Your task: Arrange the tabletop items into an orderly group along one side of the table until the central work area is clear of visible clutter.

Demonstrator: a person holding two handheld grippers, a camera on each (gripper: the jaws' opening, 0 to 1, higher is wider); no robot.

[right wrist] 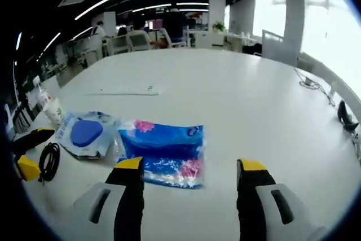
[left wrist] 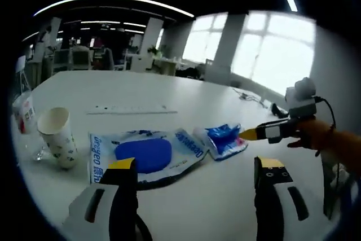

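In the left gripper view, the left gripper (left wrist: 194,176) rises from six o'clock with its two yellow-tipped jaws spread wide and nothing between them. Just beyond the jaw at seven o'clock lies a clear packet with a blue pad (left wrist: 144,154) inside, flat on the white table (left wrist: 141,91). Touching that packet at its three o'clock edge is a smaller blue wrapper (left wrist: 224,140). At nine o'clock a paper cup (left wrist: 57,136) stands upright, with a plastic bottle (left wrist: 23,114) just beside it toward the rim. At three o'clock the right gripper (left wrist: 248,134) reaches in, its yellow tip right at the blue wrapper's edge; whether its jaws are touching the wrapper cannot be told from here.

In the right gripper view, the right gripper (right wrist: 189,170) rises from six o'clock, jaws spread apart and empty. The blue wrapper (right wrist: 163,152) lies flat just ahead of the jaw at seven o'clock, its near edge partly under that jaw's tip. At nine o'clock from it sits the packet with the blue pad (right wrist: 87,132), touching it. Further toward nine o'clock the left gripper (right wrist: 27,153) enters, with a black looped cable (right wrist: 49,161) beside it. A second cable (right wrist: 313,84) lies on the table at two o'clock, well apart.
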